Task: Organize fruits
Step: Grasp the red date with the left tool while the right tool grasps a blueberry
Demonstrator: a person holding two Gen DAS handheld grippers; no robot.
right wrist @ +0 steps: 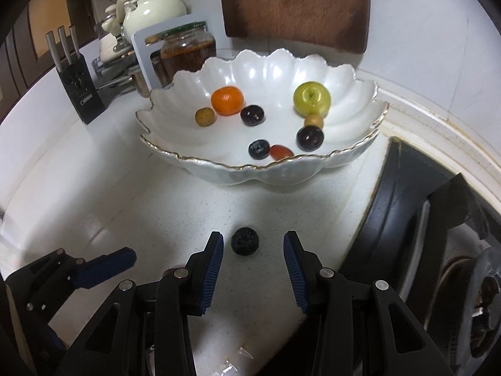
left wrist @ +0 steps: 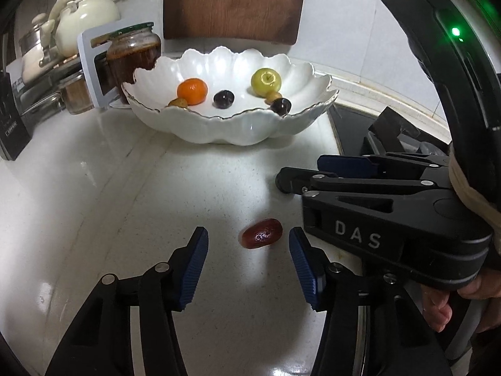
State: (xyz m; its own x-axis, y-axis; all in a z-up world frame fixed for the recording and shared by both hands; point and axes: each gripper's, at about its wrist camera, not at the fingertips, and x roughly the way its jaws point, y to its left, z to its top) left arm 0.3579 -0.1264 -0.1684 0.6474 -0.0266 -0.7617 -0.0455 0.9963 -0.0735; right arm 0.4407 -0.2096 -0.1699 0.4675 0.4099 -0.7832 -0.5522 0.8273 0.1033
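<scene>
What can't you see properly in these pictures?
- Left wrist view: the white bowl's near rim hides the fruit lying low at its front.
- Right wrist view: the red fruit in the bowl is partly behind the rim.
- Both views: the jar's contents are too murky to name.

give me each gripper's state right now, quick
left gripper: open, empty; red oblong fruit lies on the counter between its pads, untouched
right gripper: open, empty; dark round fruit sits between its pads, untouched
</scene>
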